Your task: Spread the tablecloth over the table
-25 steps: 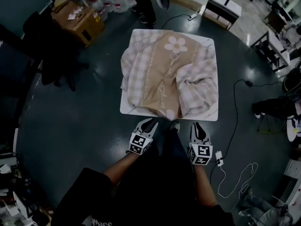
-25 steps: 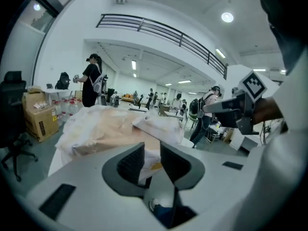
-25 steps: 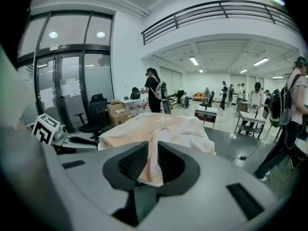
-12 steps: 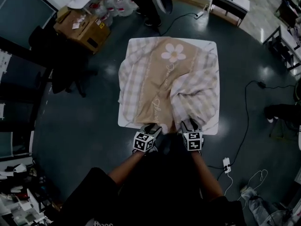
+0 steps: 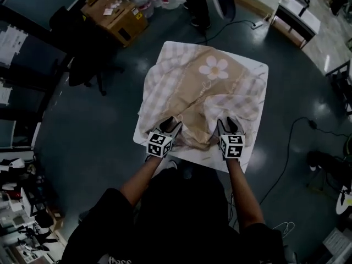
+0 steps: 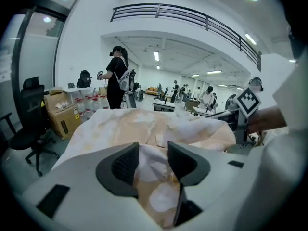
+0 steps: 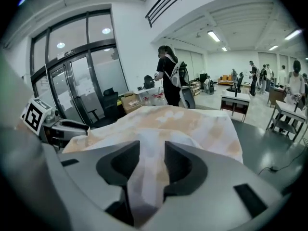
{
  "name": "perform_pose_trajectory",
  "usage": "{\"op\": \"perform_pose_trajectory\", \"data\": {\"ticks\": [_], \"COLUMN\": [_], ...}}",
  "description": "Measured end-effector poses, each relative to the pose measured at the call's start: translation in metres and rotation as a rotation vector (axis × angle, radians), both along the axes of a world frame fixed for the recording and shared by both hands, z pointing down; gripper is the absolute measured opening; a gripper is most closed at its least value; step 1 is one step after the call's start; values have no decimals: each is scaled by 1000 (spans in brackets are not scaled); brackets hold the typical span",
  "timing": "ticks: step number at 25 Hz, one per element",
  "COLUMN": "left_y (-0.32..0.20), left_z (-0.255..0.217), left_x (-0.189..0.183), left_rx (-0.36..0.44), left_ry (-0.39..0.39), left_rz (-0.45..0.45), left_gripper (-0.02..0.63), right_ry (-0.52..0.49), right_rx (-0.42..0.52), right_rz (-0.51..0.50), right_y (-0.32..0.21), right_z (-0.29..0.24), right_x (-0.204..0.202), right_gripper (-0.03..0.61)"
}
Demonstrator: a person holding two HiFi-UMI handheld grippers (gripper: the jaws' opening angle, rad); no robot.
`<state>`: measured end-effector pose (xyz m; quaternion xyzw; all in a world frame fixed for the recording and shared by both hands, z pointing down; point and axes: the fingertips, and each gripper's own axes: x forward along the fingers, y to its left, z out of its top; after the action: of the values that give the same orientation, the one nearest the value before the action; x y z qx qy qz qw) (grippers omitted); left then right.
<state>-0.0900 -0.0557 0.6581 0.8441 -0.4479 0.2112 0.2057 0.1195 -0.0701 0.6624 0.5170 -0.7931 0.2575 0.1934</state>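
beige tablecloth (image 5: 198,92) bunches on the white table (image 5: 259,71). left gripper (image 5: 170,123), jaws just opened, and right gripper (image 5: 228,124), jaws just narrowing, loosely straddle its folds.

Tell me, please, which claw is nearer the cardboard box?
Left. The left claw, just opened around the tablecloth, is on the cardboard box side; the right claw, just closing around it, is farther across.

head view looks steeply down on the table (image 5: 208,159); both gripper views skim its tablecloth (image 6: 144,126) closely.
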Motion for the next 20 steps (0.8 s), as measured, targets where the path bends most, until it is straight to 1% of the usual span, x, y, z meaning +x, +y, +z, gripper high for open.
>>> {"op": "perform_pose_trajectory", "data": {"ticks": [2,4,5,8,10,12,13,14,16,18,20], "left_y": [-24,-38,-42,-52,-51,-45,-42,-41,-37,-26,-7], "left_z": [2,9,13,30,53,76,81,80,64,37,12], "left_x": [0,5,7,10,9,11,13,13,11,4,-7], "left_rx": [-2,-20,-27,-52,-101,-135,-134,-124,-87,-44,-14], "left_ry": [4,17,22,18,-28,-112,-142,-151,-113,-46,10], "left_rz": [0,28,51,103,136,193,217,229,214,174,132], "left_gripper": [201,201,201,201,201,201,201,201,201,201,201], "right_ry": [14,59,98,223,248,243,237,229,185,103,31], "right_rx": [-40,-68,-74,-104,-161,-214,-227,-231,-214,-169,-107], "right_rz": [-2,-12,-32,-133,-183,-206,-210,-208,-182,-113,-34], "right_y": [-24,-38,-41,-40,-33,-26,-26,-27,-29,-25,-11], "right_z": [14,28,36,71,104,126,129,127,113,89,59], "right_x": [7,11,11,2,-3,-5,-5,-5,-2,6,20], "right_gripper": [175,175,175,175,166,164,164,164,172,187,189]}}
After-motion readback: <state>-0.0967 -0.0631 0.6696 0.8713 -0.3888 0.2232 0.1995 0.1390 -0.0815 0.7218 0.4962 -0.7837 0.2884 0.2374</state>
